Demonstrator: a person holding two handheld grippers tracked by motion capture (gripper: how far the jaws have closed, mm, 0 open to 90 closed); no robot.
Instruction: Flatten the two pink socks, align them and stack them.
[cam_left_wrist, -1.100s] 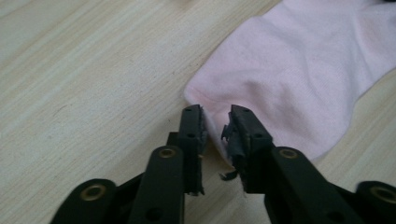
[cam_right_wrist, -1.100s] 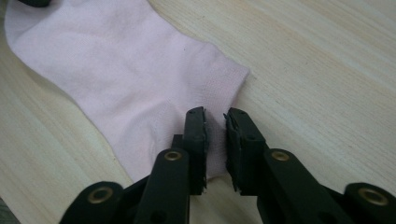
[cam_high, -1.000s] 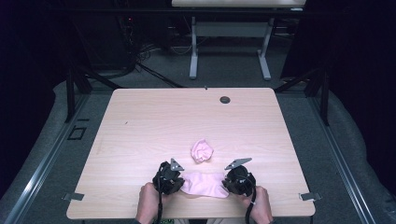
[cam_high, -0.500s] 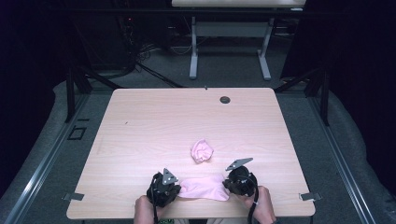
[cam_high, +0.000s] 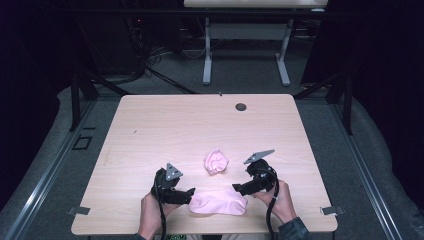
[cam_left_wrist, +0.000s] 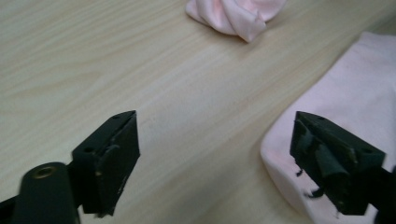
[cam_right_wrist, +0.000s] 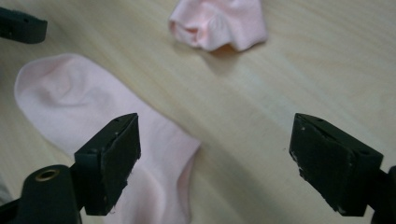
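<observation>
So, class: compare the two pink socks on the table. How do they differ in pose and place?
The flat sock lies spread out near the table's front edge, between the two grippers; the bunched sock sits crumpled in a ball farther back. The flat sock covers more of the table; the bunched sock stands taller. Both are pale pink and unheld.

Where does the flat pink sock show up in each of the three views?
High view: flat pink sock at the table's near edge, between both grippers.
Left gripper view: right side, behind the right-hand jaw.
Right gripper view: left side, running under the left-hand jaw.
Shared landmark: the crumpled pink sock just beyond it.
</observation>
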